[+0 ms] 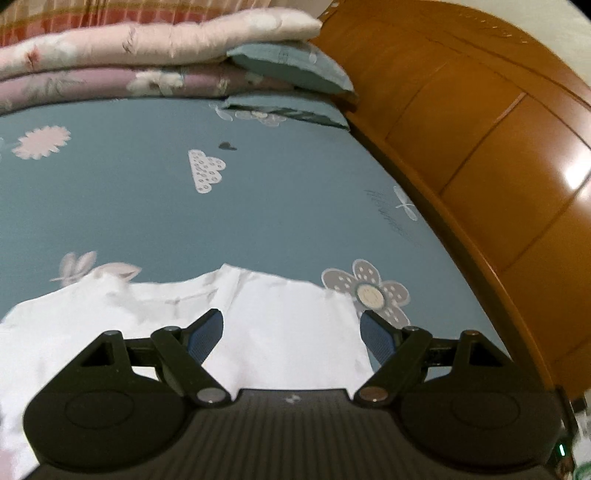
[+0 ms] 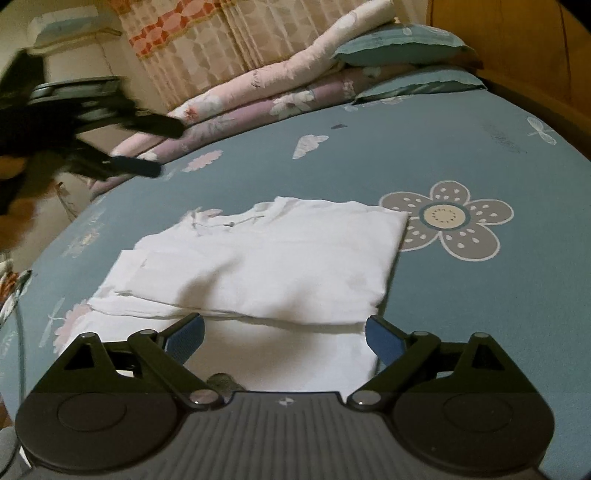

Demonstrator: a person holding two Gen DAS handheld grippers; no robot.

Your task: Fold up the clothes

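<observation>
We hold the left gripper (image 1: 293, 339) above the bed with its jaws spread wide and nothing between them; its blue ribbed pads (image 1: 205, 334) stand well apart over the near part of the white garment (image 1: 288, 332). In the right wrist view the same left gripper (image 2: 153, 147) appears at upper left, blurred, raised clear of the sheet, its two dark fingers apart.

We hold the right gripper (image 2: 284, 334) likewise wide, gripping nothing. Its pads sit above the near edge of the white garment (image 2: 266, 266), one on each side of a lower layer that projects toward the camera.

The garment lies partly folded on the blue bed sheet (image 2: 461, 155). An upper layer is doubled over a lower one, forming a roughly rectangular block with a straight edge on the right. A collar or neckline region shows at the far end; its detail is too washed out to read. A narrower strip lies along the left side.

Just beside the garment's far right corner, the sheet carries a large grey flower print (image 2: 447, 218); the cloth touches one petal. Further out, folded quilts (image 2: 258, 88) in pink and mauve are stacked at the far side of the bed, with blue pillows (image 2: 402, 44) at their right end. A wooden headboard (image 1: 480, 122) borders the bed on the right, and a patterned curtain (image 2: 221, 33) hangs behind the quilts.
</observation>
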